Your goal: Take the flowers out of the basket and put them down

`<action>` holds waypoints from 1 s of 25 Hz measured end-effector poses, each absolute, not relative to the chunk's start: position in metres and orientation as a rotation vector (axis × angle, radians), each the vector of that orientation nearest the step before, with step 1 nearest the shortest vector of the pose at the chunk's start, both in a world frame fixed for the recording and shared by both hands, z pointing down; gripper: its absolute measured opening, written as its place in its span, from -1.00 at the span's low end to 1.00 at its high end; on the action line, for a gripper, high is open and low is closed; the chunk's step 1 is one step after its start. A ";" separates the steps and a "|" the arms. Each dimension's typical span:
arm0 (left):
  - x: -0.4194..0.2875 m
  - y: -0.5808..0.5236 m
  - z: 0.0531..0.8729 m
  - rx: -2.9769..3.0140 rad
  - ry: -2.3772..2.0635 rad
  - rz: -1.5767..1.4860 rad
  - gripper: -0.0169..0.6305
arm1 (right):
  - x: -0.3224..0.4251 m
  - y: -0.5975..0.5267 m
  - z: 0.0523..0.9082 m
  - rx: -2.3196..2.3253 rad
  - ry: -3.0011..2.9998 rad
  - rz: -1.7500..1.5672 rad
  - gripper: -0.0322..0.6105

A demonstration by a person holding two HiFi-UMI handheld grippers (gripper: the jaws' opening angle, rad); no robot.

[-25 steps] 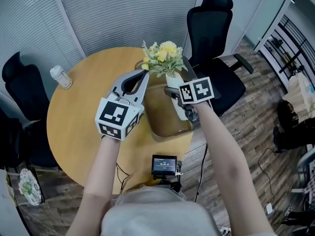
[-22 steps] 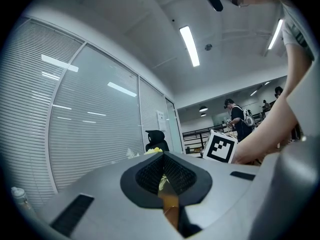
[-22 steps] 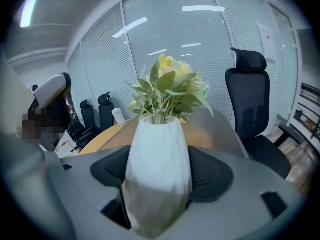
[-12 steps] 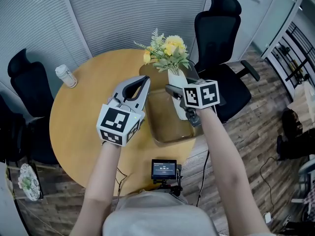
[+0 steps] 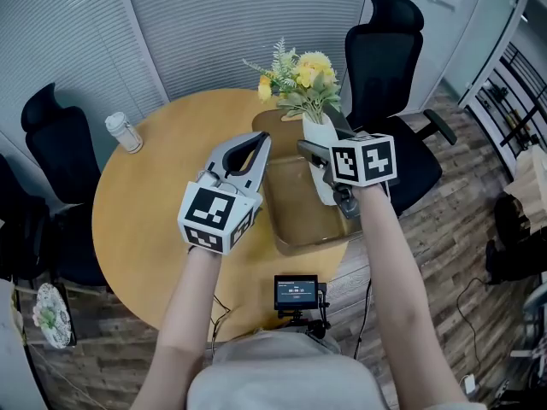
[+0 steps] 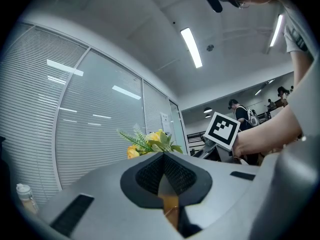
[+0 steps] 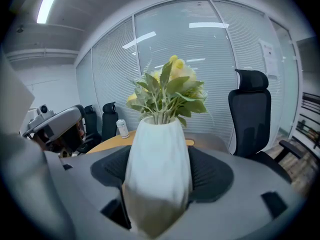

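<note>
My right gripper (image 5: 317, 155) is clamped on the white vase (image 7: 159, 169); the pads press it from both sides, and the vase stands upright between them. The flowers (image 5: 301, 79), yellow with green leaves, rise out of its mouth. From the head view the vase is over the right part of the brown basket (image 5: 293, 216) (I cannot tell whether its foot touches the bottom). My left gripper (image 5: 261, 138) has its jaws together on nothing, and it hangs over the basket's left edge. The basket lies on the round table (image 5: 154, 195). A small bottle (image 5: 125, 132) stands near the table's far left edge.
</note>
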State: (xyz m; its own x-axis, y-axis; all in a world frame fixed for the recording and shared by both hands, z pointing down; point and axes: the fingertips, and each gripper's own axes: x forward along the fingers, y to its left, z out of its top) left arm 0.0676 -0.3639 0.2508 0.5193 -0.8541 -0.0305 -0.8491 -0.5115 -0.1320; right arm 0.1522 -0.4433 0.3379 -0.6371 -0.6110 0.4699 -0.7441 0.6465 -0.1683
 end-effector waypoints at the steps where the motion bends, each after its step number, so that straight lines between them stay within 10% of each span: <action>1: 0.064 -0.361 0.250 -2.621 1.476 -0.053 -0.93 | 0.149 -0.440 0.336 1.079 -2.501 0.497 0.23; 25: -0.013 -0.285 0.217 -2.625 1.374 -0.027 -0.93 | 0.057 -0.365 0.261 1.169 -2.622 0.431 0.23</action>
